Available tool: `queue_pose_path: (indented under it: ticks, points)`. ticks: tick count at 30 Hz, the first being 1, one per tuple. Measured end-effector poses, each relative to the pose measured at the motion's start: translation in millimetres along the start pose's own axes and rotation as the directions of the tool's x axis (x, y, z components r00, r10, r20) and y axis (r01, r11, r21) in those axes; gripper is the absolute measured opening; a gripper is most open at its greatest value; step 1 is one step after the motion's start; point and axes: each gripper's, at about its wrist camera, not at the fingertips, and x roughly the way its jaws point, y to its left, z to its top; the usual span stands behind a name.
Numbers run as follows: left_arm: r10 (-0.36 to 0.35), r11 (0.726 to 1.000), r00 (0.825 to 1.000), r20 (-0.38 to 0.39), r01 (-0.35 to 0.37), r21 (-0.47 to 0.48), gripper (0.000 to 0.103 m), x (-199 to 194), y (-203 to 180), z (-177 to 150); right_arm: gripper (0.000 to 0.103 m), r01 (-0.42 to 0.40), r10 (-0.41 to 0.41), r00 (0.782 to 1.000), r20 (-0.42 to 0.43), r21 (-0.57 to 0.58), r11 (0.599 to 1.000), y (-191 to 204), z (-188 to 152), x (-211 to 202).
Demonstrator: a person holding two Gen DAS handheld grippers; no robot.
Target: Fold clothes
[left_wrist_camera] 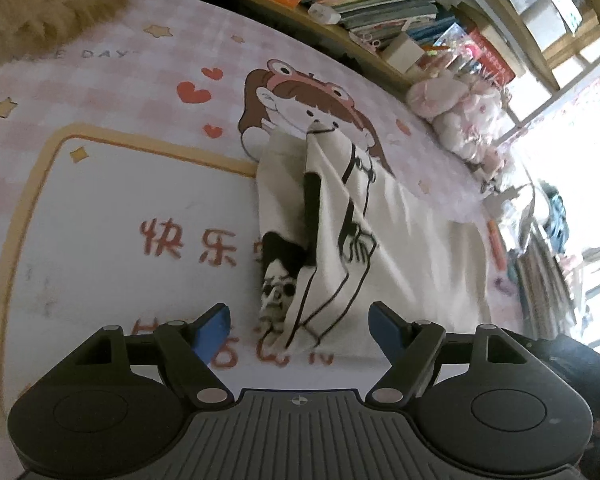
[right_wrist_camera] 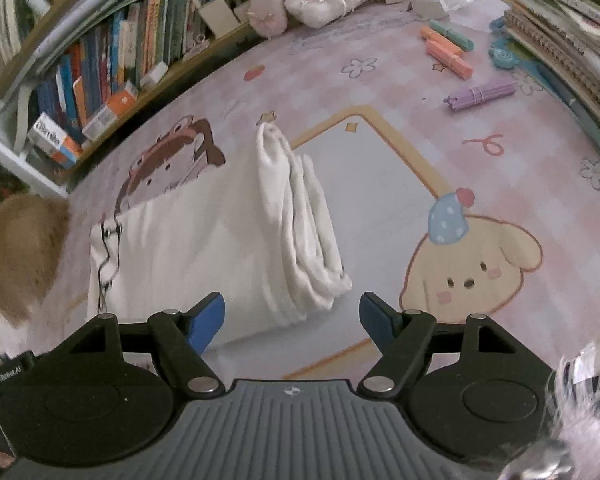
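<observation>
the cream garment [left_wrist_camera: 332,216] lies on the pink cartoon desk mat [left_wrist_camera: 100,208], partly folded into a long band. in the left wrist view its long axis runs from just ahead of the left gripper [left_wrist_camera: 300,324] away toward the printed cartoon girl [left_wrist_camera: 300,104] and the mat's far edge by the bookshelf [left_wrist_camera: 360,4]. a folded flap stands up along the band's left side, showing black line drawings and a black patch with a pale skull-like print at the near end. the rest of the cloth spreads flat to the right, toward the bright window side.

in the right wrist view the same garment [right_wrist_camera: 204,240] shows its plain side, with a thick roll of stacked folds along its right edge. that roll points from near the right gripper [right_wrist_camera: 292,312] up toward the yellow-bordered white panel's [right_wrist_camera: 380,184] far corner. the near end of the roll lies between the blue fingertips [right_wrist_camera: 210,312] but apart from them.

both grippers tilt downward at the mat, level side to side. the left gripper's jaws stand wide apart with the garment's near tip between them, untouched. the right gripper's jaws are likewise spread wide and grip nothing.

highlighters [right_wrist_camera: 448,50] and a purple bundle [right_wrist_camera: 480,94] lie toward the mat's far right corner. a printed puppy [right_wrist_camera: 472,256] sits right of the white panel.
</observation>
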Motion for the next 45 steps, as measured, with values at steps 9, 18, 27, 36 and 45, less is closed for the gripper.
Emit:
queue_pose_path:
  ticks: [9,18,27,36,45]
  points:
    - [-0.029,0.987,0.999,0.014,0.031,-0.159,0.077,22.1,6.5,19.5,0.059,-0.072,0.081,0.991,-0.105,0.083,0.994,-16.3,38.8,35.0]
    - [0.035,0.987,0.998,0.053,-0.027,-0.157,0.065,33.8,-12.9,21.4,0.039,-0.127,0.125,0.975,-0.181,0.003,0.992,-10.4,57.9,55.3]
    - [0.088,0.993,0.99,0.113,-0.096,0.07,0.024,16.4,-59.7,16.8,0.018,-0.16,0.146,0.987,-0.064,-0.431,0.888,33.8,58.3,26.3]
    - [0.019,0.976,0.999,0.048,-0.008,-0.22,0.039,32.9,-10.7,22.1,0.037,-0.206,0.181,0.959,-0.219,-0.096,0.974,-14.7,80.6,61.3]
    - [0.061,0.978,0.996,0.059,-0.048,-0.205,0.035,44.5,-23.7,22.1,0.028,-0.227,0.206,0.952,-0.227,-0.073,0.971,-10.4,81.9,71.3]
